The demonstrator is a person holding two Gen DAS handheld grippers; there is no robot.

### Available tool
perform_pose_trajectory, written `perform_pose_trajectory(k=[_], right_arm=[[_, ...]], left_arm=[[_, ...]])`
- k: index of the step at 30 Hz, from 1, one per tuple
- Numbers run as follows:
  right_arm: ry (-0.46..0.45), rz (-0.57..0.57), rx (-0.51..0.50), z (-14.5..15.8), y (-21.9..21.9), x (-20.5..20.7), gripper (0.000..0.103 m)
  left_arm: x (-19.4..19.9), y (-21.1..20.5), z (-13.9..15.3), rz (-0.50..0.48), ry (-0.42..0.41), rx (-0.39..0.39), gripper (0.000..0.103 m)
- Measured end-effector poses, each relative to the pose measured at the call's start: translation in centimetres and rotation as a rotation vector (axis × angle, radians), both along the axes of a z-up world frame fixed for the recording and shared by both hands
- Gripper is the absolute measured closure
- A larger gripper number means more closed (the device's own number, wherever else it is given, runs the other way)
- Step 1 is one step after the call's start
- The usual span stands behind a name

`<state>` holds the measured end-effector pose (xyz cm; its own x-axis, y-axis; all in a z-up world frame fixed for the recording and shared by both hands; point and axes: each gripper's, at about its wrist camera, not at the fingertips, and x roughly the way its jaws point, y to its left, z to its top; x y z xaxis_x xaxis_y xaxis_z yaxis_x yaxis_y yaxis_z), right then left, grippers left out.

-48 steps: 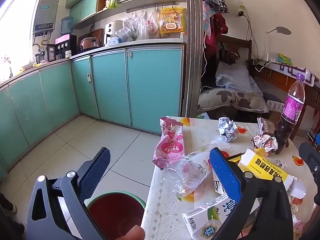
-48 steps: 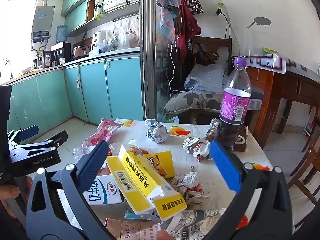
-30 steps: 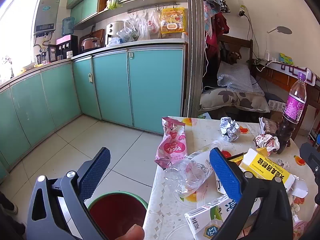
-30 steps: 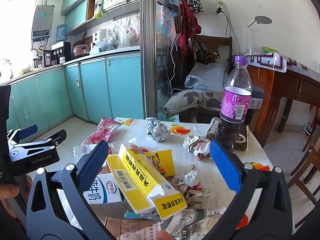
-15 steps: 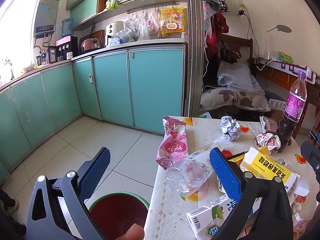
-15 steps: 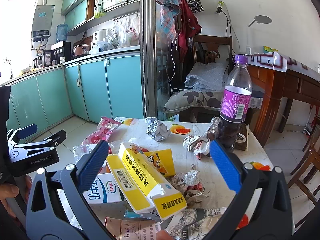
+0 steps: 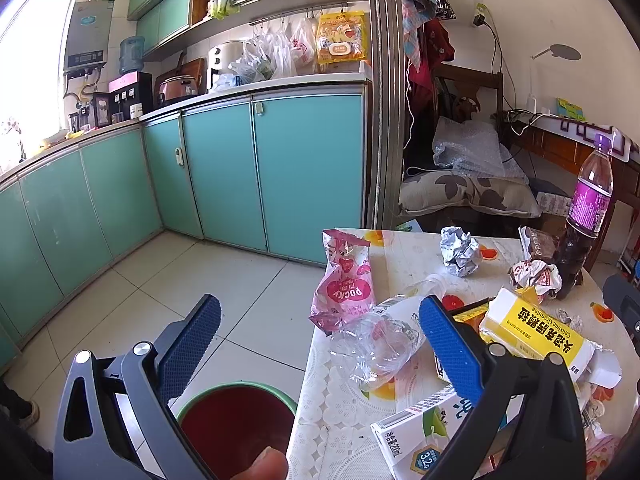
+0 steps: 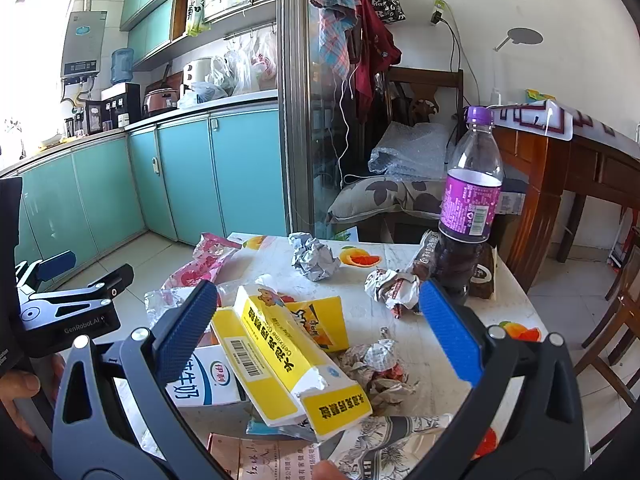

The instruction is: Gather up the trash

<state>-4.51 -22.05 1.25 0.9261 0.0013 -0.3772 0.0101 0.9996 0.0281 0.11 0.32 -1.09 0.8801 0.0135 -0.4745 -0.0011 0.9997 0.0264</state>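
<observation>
Trash: yellow box (image 8: 296, 356), milk carton (image 8: 208, 380), crushed clear bottle (image 7: 376, 336), pink wrapper (image 7: 346, 284), foil ball (image 8: 314, 258) litter the table (image 8: 420, 320).
Bin: green-rimmed bin (image 7: 236, 428) on floor beside table edge.
Left gripper (image 7: 320, 332): jaws wide apart, empty, above bin and table edge.
Right gripper (image 8: 316, 320): spread, empty, over yellow box.
Purple bottle (image 8: 468, 208): upright at far edge.

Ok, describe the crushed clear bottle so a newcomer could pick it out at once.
Start at the small table with the lace-patterned cloth, beside the bin on the floor. Near the table's bin-side edge, just below the pink snack bag, lies the crushed clear bottle. Unlike the upright purple-label bottle, it is flattened, see-through and on its side.
</observation>
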Motion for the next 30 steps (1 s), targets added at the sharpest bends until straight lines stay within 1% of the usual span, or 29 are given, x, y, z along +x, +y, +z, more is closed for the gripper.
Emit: perform_pose_trajectory(k=[7, 10, 12, 14, 16, 18, 20, 22, 24, 25, 27, 28, 30], right_arm=[[0.009, -0.001, 0.003, -0.1, -0.3, 0.1, 0.003], [0.015, 0.008, -0.018, 0.0, -0.5, 0.2, 0.003], [0.019, -0.002, -0.044, 0.2, -1.0, 0.4, 0.003], [0.022, -0.013, -0.049, 0.4, -1.8, 0.4, 0.003], [0.027, -0.008, -0.024, 0.5, -3.0, 0.3, 0.003], [0.050, 0.037, 0.026, 0.4, -4.2, 0.5, 0.003], [0.100, 0.098, 0.062, -0.1, -4.7, 1.0, 0.003], [0.180, 0.206, 0.105, -0.9, -4.7, 2.0, 0.003], [0.253, 0.307, 0.136, -1.5, -4.3, 3.1, 0.003], [0.286, 0.342, 0.140, -1.7, -4.0, 3.7, 0.003], [0.348, 0.393, 0.138, -2.0, -3.5, 5.0, 0.005], [0.406, 0.444, 0.124, -2.1, -3.0, 5.9, 0.005], [0.490, 0.496, 0.094, -2.2, -2.3, 7.3, 0.008]], left_arm=[[0.1, -0.4, 0.0, -0.006, 0.003, 0.008, 0.007], [0.0, -0.5, -0.1, -0.013, 0.004, 0.011, 0.007], [-0.1, -0.5, 0.0, -0.027, 0.005, -0.002, 0.007], [-0.2, -0.4, 0.2, -0.042, -0.002, -0.021, 0.007], [-0.4, -0.3, 0.5, -0.042, -0.019, -0.021, 0.007], [-0.5, -0.2, 0.6, -0.029, -0.037, -0.008, 0.007], [-0.4, 0.1, 0.7, -0.038, -0.041, -0.012, 0.007], [-0.6, 0.4, 0.8, -0.071, -0.053, -0.046, 0.007], [-0.6, 0.8, 0.8, -0.154, -0.055, -0.077, 0.007], [-0.5, 0.8, 0.8, -0.220, -0.034, -0.083, 0.007], [-0.4, 0.6, 0.6, -0.316, 0.017, -0.070, 0.007], [-0.5, 0.4, 0.5, -0.353, 0.028, -0.052, 0.007], [-1.0, -0.1, 0.0, -0.405, 0.044, 0.002, 0.007]])
